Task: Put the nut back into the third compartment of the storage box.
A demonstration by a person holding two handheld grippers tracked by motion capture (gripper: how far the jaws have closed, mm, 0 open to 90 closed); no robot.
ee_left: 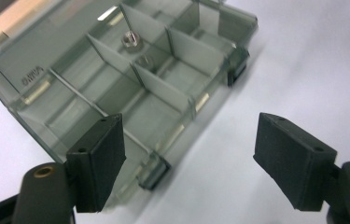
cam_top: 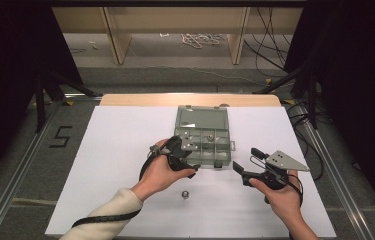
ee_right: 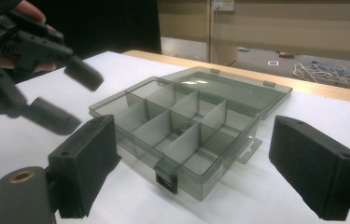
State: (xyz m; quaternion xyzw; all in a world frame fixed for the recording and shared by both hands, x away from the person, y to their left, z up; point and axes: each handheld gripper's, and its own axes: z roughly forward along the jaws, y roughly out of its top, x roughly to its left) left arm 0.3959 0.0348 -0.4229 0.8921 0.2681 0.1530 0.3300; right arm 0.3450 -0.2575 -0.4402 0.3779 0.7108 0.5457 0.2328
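Smoky clear compartment box (cam_top: pixel 204 141) on the white counter (cam_top: pixel 120 150), centre of the sheet, lid thrown back flat toward the far side. Dividers upright inside; small metal nut (cam_top: pixel 210 136) in one of the middle compartments (also seen in the left gripper view (ee_left: pixel 130 40) against a divider, and faintly in the right gripper view (ee_right: pixel 183 125)). Black latches on the box's near wall, undone.

Second small nut (cam_top: pixel 185 194) lying loose on the counter, near side, well clear of the box and between the two forearms.

Left gripper (cam_top: pixel 185 156) at the box's near left corner, hand (cam_top: pixel 161 172) wrapped round its body, light sleeve coming in from the bottom. Jaws spread wide — nothing between them. In the left gripper view (ee_left: pixel 189 158), one jaw over the box's near edge, the other over bare counter; touching the wall or just above it — cannot tell. From the right gripper view, same gripper (ee_right: pixel 67 95) up at the left, jaws apart, just beside the box and off the counter.

Right gripper (cam_top: pixel 247 162) to the right of the box, near it but apart, held by the right hand (cam_top: pixel 281 192), grey three-cornered plate on top. Jaws spread wide and empty, aimed leftward at the box's near right corner (right gripper view (ee_right: pixel 193 170) looks straight at that corner between the two black jaws).

Beyond the counter: wooden shelf legs, cables and a coil of white cord (cam_top: pixel 200 39) on the floor.
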